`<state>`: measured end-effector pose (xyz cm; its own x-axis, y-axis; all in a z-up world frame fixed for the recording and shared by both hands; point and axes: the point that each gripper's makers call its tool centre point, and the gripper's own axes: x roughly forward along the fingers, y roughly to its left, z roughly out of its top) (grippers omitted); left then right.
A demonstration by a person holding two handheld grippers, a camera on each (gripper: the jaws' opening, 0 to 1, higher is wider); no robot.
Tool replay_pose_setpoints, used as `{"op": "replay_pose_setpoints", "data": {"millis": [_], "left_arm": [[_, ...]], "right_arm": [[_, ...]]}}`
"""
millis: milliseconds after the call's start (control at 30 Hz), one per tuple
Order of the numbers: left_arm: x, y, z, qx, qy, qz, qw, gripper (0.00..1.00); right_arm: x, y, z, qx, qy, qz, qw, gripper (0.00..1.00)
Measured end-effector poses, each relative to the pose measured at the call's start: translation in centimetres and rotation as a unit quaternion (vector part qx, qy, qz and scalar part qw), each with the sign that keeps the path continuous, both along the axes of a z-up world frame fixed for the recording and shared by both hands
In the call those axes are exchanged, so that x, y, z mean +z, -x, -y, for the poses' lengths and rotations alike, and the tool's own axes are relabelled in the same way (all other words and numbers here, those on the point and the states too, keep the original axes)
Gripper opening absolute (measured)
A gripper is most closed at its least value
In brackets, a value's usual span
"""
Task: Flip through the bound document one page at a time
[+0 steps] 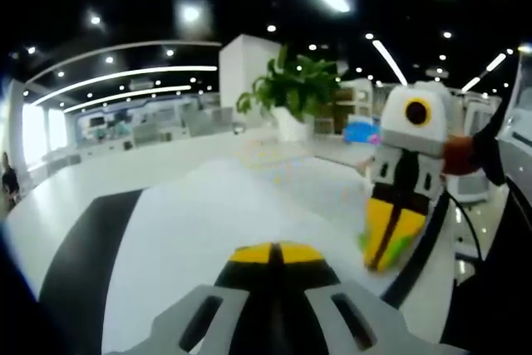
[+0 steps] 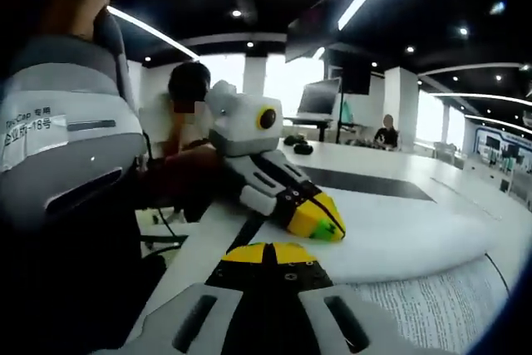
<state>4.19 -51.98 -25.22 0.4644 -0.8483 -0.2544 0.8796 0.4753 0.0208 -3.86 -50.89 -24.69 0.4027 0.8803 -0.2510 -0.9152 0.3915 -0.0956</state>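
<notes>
The bound document (image 2: pixel 440 297) lies open on the white table, with printed text showing at the lower right of the right gripper view. One white page (image 2: pixel 399 239) bulges up from it in a curve. My left gripper (image 2: pixel 326 224) comes in from the left with its yellow tips together on that page's edge. In the left gripper view the same page (image 1: pixel 216 222) spreads out blurred from my left gripper (image 1: pixel 277 253). My right gripper (image 2: pixel 274 253) is shut just short of the page edge with nothing visibly between its tips. The right gripper (image 1: pixel 384 253) also shows beside the page's right side.
A black mat (image 1: pixel 83 263) lies under the document on the long white table (image 2: pixel 465 180). A potted plant (image 1: pixel 291 85) stands at the far end. A person's sleeve (image 2: pixel 66 147) is close on the left. A monitor (image 2: pixel 320 99) and a seated person (image 2: pixel 386 132) are far behind.
</notes>
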Motion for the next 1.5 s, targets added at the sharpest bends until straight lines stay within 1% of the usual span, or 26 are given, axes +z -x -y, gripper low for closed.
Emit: {"op": "replay_pose_setpoints", "data": {"millis": [433, 600, 700, 900, 1100, 1267, 1500], "left_arm": [[0.0, -0.1, 0.0, 0.0, 0.0, 0.001, 1.0, 0.03], [-0.1, -0.1, 0.0, 0.002, 0.0, 0.001, 1.0, 0.03], [-0.1, -0.1, 0.0, 0.002, 0.0, 0.001, 1.0, 0.03], [-0.1, 0.0, 0.0, 0.002, 0.001, 0.001, 1.0, 0.03], [-0.1, 0.0, 0.0, 0.002, 0.001, 0.0, 1.0, 0.03], [-0.1, 0.0, 0.0, 0.001, 0.002, -0.001, 1.0, 0.03], [-0.1, 0.0, 0.0, 0.001, 0.002, 0.0, 1.0, 0.03]], "right_arm": [[0.1, 0.2, -0.2, 0.008, -0.004, 0.001, 1.0, 0.04], [0.5, 0.0, -0.3, 0.005, -0.016, -0.014, 0.9998, 0.04], [0.6, -0.1, -0.3, 0.003, -0.017, -0.018, 0.9997, 0.05], [1.3, -0.3, 0.2, -0.006, -0.03, -0.031, 0.9991, 0.13], [2.1, -0.7, 1.8, -0.018, -0.035, -0.03, 0.9988, 0.22], [2.8, -0.8, 3.2, -0.028, -0.04, -0.021, 0.9986, 0.26], [3.0, -0.3, 4.6, -0.026, -0.038, -0.019, 0.9988, 0.34]]}}
